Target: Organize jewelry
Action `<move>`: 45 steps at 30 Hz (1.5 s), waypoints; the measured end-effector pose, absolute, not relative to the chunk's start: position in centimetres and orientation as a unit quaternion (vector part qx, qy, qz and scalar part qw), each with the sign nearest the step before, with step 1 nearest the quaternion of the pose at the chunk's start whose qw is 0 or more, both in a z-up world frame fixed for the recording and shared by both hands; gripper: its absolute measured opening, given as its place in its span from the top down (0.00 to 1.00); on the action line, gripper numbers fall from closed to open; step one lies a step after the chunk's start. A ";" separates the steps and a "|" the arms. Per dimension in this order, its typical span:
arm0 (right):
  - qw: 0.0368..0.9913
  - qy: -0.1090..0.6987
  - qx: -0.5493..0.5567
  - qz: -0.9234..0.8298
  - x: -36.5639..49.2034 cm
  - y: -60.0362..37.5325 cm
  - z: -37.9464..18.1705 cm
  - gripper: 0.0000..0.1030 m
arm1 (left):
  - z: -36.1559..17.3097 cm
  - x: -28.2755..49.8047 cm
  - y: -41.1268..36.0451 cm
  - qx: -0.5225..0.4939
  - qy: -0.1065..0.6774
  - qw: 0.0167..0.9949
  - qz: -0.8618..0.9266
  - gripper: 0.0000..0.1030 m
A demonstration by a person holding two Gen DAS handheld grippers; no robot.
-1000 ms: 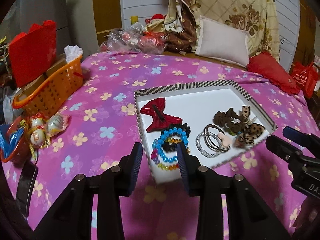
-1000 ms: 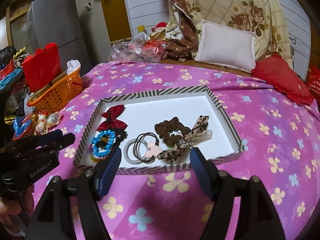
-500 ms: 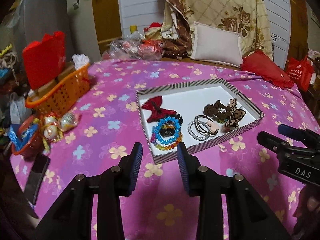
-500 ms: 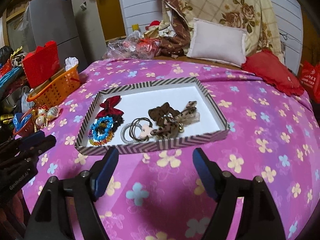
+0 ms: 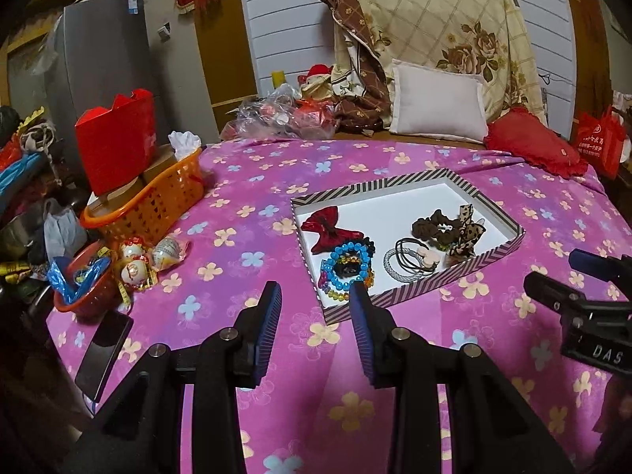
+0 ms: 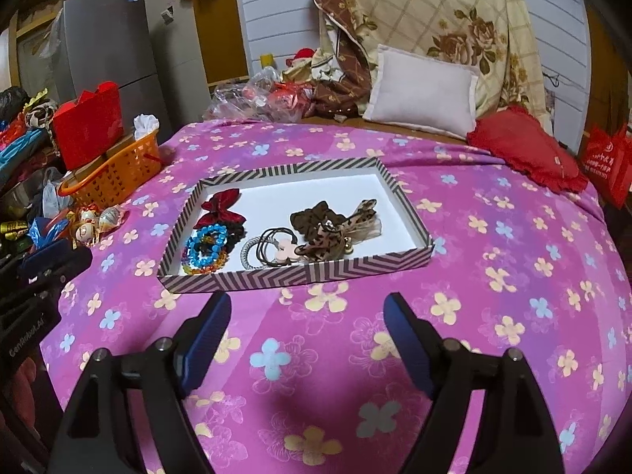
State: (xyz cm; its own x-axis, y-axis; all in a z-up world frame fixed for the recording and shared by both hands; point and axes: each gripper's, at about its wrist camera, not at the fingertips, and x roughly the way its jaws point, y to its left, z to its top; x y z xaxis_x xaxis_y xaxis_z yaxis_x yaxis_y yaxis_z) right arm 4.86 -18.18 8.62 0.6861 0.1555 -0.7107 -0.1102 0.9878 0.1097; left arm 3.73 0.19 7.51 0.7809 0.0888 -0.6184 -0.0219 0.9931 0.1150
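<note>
- Striped cardboard tray [image 6: 292, 276] lies on the flowered pink bed cover [image 6: 493, 245], holding the jewelry — red bow [image 6: 221, 207], blue bead bracelet [image 6: 205, 247], hair ties [image 6: 264, 251].
- We see our left gripper [image 5: 314, 318] with fingers parted, empty.
- Our right gripper [image 6: 306, 333] has just been opening — fingers wide, nothing between.

Jewelry [image 6: 252, 237] inside striped tray [image 6: 300, 274]

You see the tray [image 6: 304, 274] on the bed [image 6: 493, 245]. In the tray, the bow [image 6: 221, 207] lies left, the scrunchie [image 6: 316, 217] right, the bracelets [image 6: 207, 247] in front.
</note>
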 end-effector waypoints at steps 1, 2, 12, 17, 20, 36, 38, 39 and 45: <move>0.918 0.389 0.026 0.072 4.7 -18.2 8.6 0.16 | 7.6 3.6 0.2 0.050 0.329 0.943 0.030 0.70; 0.918 0.389 0.026 0.072 4.6 -18.3 8.7 0.16 | 7.7 3.5 0.1 0.050 0.327 0.943 0.031 0.70; 0.916 0.392 0.022 0.074 3.2 -18.0 8.7 0.15 | 7.9 2.6 0.0 0.028 0.325 0.945 0.034 0.70; 0.919 0.388 0.025 0.070 2.8 -18.3 8.9 0.14 | 7.7 2.7 -0.3 0.034 0.326 0.944 0.032 0.70; 0.918 0.390 0.032 0.070 2.9 -18.4 8.7 0.14 | 7.5 2.7 -0.5 0.034 0.328 0.943 0.031 0.70; 0.917 0.391 0.033 0.067 3.1 -18.4 8.5 0.14 | 7.1 2.7 -1.0 0.023 0.333 0.943 0.016 0.70; 0.917 0.391 0.034 0.067 3.1 -18.4 8.5 0.14 | 7.1 2.7 -1.1 0.022 0.333 0.943 0.014 0.70; 0.917 0.391 0.033 0.068 3.1 -18.4 8.4 0.14 | 7.1 2.7 -1.1 0.021 0.333 0.942 0.014 0.70; 0.917 0.392 0.030 0.069 3.2 -17.9 8.7 0.14 | 7.1 2.7 -1.1 0.023 0.333 0.943 0.013 0.70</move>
State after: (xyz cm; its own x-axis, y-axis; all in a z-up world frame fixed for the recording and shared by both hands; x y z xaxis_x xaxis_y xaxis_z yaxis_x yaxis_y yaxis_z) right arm 3.23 -17.93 8.71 0.6827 0.1500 -0.7152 -0.1028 0.9887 0.1093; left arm 2.73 -1.12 7.12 0.7778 0.0405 -0.6272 -0.0101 0.9986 0.0519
